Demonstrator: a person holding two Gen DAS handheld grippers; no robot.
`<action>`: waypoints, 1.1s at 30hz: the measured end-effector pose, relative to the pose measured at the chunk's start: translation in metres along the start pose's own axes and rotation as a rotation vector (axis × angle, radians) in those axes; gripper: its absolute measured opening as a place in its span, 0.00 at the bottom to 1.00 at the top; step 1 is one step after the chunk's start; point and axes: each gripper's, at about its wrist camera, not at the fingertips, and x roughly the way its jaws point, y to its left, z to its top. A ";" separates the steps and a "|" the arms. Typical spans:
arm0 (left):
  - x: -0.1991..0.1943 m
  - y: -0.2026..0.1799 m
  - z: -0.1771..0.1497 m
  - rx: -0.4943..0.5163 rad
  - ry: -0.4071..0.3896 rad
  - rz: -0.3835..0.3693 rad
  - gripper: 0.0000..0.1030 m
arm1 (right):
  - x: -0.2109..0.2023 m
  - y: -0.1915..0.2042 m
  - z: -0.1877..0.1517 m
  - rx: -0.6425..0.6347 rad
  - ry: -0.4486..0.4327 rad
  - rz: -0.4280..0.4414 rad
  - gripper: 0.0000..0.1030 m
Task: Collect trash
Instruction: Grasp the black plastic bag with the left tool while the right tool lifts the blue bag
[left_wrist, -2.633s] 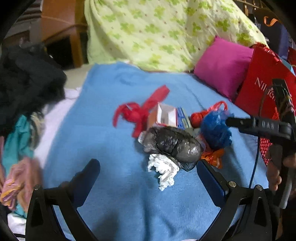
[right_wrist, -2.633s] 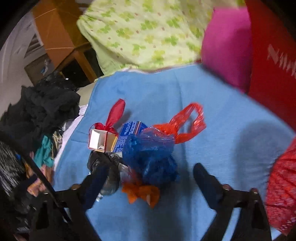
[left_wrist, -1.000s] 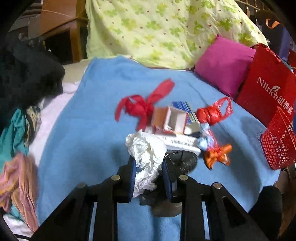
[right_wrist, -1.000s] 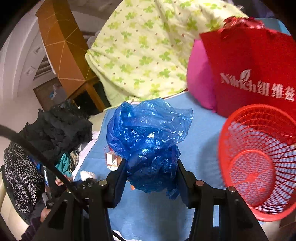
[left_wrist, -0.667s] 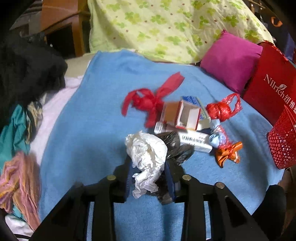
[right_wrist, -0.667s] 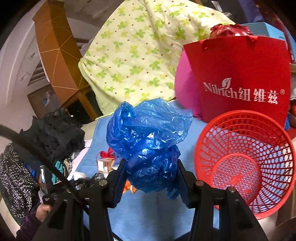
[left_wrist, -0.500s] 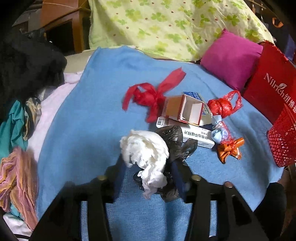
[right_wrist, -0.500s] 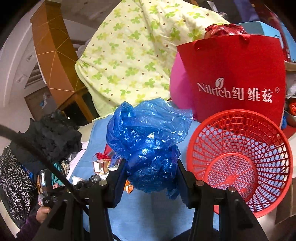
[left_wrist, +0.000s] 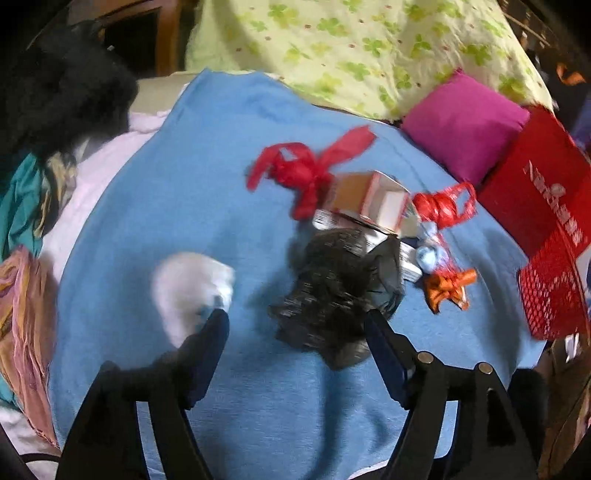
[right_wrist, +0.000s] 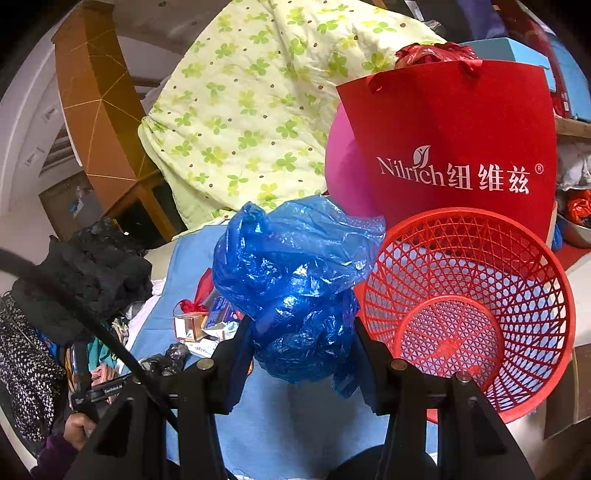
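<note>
On the blue blanket (left_wrist: 177, 192) lie one white wad (left_wrist: 188, 288), one black bag (left_wrist: 332, 291), two red bags, one box (left_wrist: 369, 199). The left tongs (left_wrist: 295, 321), just opening, have let go the wad gripped a second ago. The right tongs (right_wrist: 301, 328) clench one blue bag (right_wrist: 295, 284) beside one red basket (right_wrist: 517, 258).

Open claw (left_wrist: 295, 325), black bag (left_wrist: 336, 291) between
</note>
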 end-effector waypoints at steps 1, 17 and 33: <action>0.003 -0.005 -0.001 0.014 0.004 0.006 0.74 | 0.001 0.000 0.000 0.005 0.001 0.000 0.51; -0.020 -0.081 0.013 0.130 -0.051 -0.054 0.21 | -0.021 -0.023 0.003 0.006 -0.062 -0.069 0.51; -0.024 -0.159 0.023 0.262 -0.119 -0.094 0.09 | -0.048 -0.088 0.003 0.114 -0.078 -0.103 0.52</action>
